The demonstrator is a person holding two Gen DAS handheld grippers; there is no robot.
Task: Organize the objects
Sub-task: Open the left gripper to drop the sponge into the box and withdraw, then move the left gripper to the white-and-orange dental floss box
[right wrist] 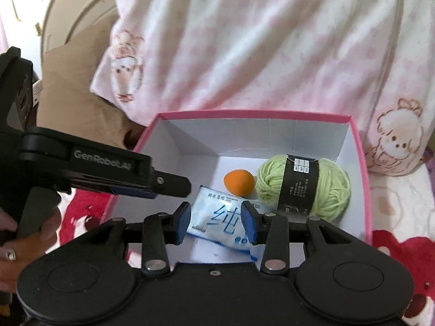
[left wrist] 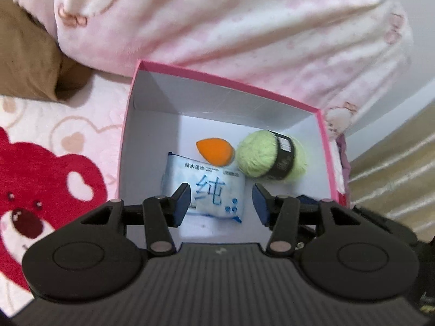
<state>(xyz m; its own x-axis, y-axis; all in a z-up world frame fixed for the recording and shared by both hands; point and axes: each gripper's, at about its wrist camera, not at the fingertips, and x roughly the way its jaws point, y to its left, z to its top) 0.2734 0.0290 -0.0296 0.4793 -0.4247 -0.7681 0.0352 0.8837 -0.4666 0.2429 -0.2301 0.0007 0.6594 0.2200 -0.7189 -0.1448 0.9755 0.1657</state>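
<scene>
Right gripper (right wrist: 214, 222) is out over the pink box (right wrist: 363, 163), its blue-padded jaws spread with nothing between them, and framed straight through that gap lies the wipes packet (right wrist: 217, 220), flat on the box floor at the near side. Look at how it lies: the packet's long axis runs on a slant, from the box's left-hand wall down toward its near wall, so it sits crosswise to the line between the two pads rather than along it. That is the relation to watch, because I'd judge a straight drop from here would bring the pads onto the packet's short sides only if the wrist turns a little to match the slant. Now the left gripper (left wrist: 221, 203): also parted, also empty, hanging above the same packet (left wrist: 209, 193) from the box's near-left corner; seen from the right-wrist camera its finger (right wrist: 163, 184) pokes in over the left wall of the box. Both are close, but the right one looks squarer to the packet, the left coming in at an angle. Farther into the box, past the packet, the orange sponge (right wrist: 239, 182) touches or just overlaps the packet's far edge, and the green yarn ball (right wrist: 304, 184) with its black band sits beside it toward the right wall. All three are already inside the box, so it may be that this part of the sorting is done; I cannot tell which item, if any, is next.
</scene>
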